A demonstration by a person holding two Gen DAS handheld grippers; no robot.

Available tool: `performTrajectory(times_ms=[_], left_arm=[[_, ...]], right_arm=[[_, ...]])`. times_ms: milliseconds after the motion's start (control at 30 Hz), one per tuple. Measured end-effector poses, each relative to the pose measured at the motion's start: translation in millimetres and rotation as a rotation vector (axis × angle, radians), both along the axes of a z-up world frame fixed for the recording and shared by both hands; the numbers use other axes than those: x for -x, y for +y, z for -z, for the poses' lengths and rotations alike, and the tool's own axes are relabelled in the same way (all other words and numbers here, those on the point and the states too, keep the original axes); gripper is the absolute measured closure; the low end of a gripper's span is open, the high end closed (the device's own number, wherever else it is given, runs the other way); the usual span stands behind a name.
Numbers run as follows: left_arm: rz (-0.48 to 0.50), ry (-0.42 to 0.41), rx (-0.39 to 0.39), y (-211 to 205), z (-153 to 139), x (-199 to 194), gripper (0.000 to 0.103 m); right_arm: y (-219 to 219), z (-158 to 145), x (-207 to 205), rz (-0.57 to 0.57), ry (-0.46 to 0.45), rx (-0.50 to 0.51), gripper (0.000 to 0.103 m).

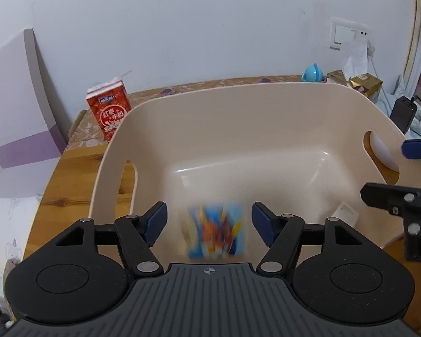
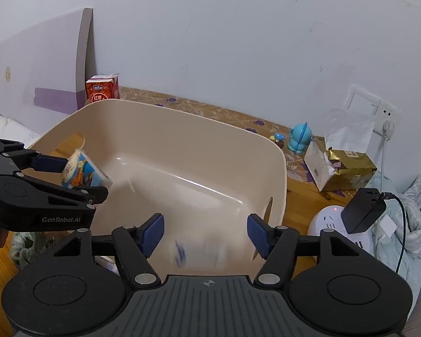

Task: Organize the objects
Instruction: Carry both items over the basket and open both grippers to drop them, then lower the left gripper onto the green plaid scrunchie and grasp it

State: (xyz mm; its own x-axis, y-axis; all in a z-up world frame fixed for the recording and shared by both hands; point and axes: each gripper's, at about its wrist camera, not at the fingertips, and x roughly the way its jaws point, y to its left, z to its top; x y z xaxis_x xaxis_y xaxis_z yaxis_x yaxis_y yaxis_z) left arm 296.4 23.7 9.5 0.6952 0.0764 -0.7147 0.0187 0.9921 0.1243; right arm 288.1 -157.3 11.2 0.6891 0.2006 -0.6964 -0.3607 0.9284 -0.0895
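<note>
A beige plastic basket [image 1: 238, 106] with handle cut-outs stands on the wooden table and also shows in the right wrist view [image 2: 182, 129]. My left gripper [image 1: 209, 221] is open above the basket's near side; a colourful cup [image 1: 216, 230], blurred by motion, is between its fingers without touching them. In the right wrist view the same cup [image 2: 84, 172] is tilted at the left gripper's fingers [image 2: 49, 164]. My right gripper [image 2: 206, 236] is open over the basket's near right rim; a blurred pale object [image 2: 199, 252] is below it.
A red drink carton [image 1: 109, 109] stands behind the basket at the left. A blue figurine [image 2: 299, 137], a gold tissue pack [image 2: 348, 168], a white power strip [image 2: 331, 221] with a black charger [image 2: 362, 210] lie at the right. A wall is behind.
</note>
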Motion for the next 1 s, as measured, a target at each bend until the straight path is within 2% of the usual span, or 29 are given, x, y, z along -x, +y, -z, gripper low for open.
performTrajectory(times_ms=[33,233,467,633,800,1000], left_arm=[[0.001,-0.011,-0.002,0.4,-2.2,2.2,0.024],[-0.013,-0.072,-0.007,4.0,-21.0,19.9,0.013],[-0.030,-0.104,-0.008,14.4,-37.1,51.2,0.012],[-0.032,-0.114,-0.011,23.9,-40.9,74.5,0.012],[-0.038,-0.093,-0.011,38.4,-32.6,97.0,0.012],[-0.038,-0.048,-0.018,56.9,-7.4,118.0,0.012]], right_arm=[[-0.5,-1.0,1.2,0.002,-0.004,-0.003,0.024],[-7.7,-17.8,17.9,0.018,-0.074,-0.018,0.000],[-17.8,-31.1,45.5,0.038,-0.110,-0.032,0.000],[-24.1,-25.8,65.7,0.061,-0.087,-0.045,0.000],[-25.2,-9.8,86.3,0.084,-0.038,-0.085,0.000],[-19.1,13.9,103.9,0.115,0.026,-0.131,0.000]])
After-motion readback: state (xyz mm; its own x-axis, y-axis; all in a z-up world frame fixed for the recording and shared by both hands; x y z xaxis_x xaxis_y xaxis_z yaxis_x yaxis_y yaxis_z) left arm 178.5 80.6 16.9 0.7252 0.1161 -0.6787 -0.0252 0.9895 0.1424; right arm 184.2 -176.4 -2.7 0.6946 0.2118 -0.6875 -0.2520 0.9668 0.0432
